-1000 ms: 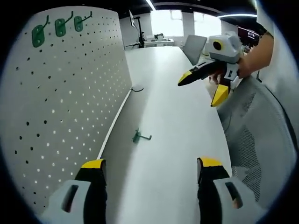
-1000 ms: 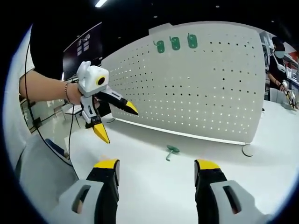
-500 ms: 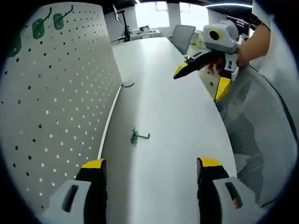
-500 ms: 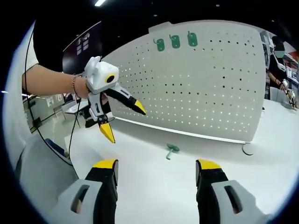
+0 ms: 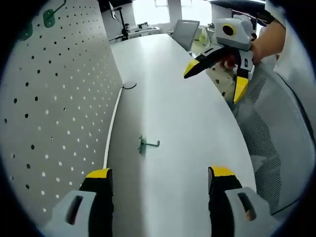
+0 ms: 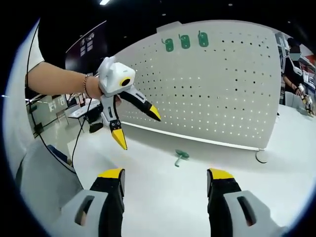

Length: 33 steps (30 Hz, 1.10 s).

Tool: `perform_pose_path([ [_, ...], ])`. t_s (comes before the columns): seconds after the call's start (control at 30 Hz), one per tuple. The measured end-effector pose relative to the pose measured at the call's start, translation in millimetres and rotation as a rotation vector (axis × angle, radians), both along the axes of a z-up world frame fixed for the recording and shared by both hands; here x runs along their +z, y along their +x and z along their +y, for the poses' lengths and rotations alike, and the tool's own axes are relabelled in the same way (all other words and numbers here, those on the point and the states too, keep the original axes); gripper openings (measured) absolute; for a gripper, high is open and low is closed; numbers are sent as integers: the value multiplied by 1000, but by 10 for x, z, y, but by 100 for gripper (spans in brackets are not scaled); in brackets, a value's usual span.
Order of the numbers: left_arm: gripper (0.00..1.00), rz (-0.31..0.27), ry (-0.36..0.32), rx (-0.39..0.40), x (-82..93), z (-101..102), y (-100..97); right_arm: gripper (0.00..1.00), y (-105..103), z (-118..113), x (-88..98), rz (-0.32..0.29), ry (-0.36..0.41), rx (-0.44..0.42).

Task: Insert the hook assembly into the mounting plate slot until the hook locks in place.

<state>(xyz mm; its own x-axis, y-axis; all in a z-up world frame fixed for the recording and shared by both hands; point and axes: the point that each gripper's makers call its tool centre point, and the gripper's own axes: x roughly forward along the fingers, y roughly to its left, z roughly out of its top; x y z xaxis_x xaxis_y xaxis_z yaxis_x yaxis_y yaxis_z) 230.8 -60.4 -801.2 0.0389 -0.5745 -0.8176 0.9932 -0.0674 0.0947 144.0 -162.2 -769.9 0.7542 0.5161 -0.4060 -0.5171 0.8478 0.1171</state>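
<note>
Hook lying mid-frame on tabletop; small, light, rigid; pinching at plate end looks best. Both grippers' jaws gaping wide, empty.

A small green hook lies loose on the white table, near the foot of the upright white pegboard, which carries three green hooks at its top.

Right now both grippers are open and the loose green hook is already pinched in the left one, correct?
Not quite. Both are open, but the loose green hook lies on the white table, beyond the left gripper, untouched; the left gripper view shows it. The right gripper is empty too.
</note>
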Motion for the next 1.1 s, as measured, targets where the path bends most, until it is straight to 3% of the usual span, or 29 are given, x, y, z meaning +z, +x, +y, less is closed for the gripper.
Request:
perform_pose_path([
  [0.5, 80, -7, 44, -67, -106, -97, 106, 65, 2, -29, -22, 9, 4, -11],
  [1.1, 80, 28, 78, -105, -297, -236, 164, 67, -5, -63, -47, 21, -10, -22],
])
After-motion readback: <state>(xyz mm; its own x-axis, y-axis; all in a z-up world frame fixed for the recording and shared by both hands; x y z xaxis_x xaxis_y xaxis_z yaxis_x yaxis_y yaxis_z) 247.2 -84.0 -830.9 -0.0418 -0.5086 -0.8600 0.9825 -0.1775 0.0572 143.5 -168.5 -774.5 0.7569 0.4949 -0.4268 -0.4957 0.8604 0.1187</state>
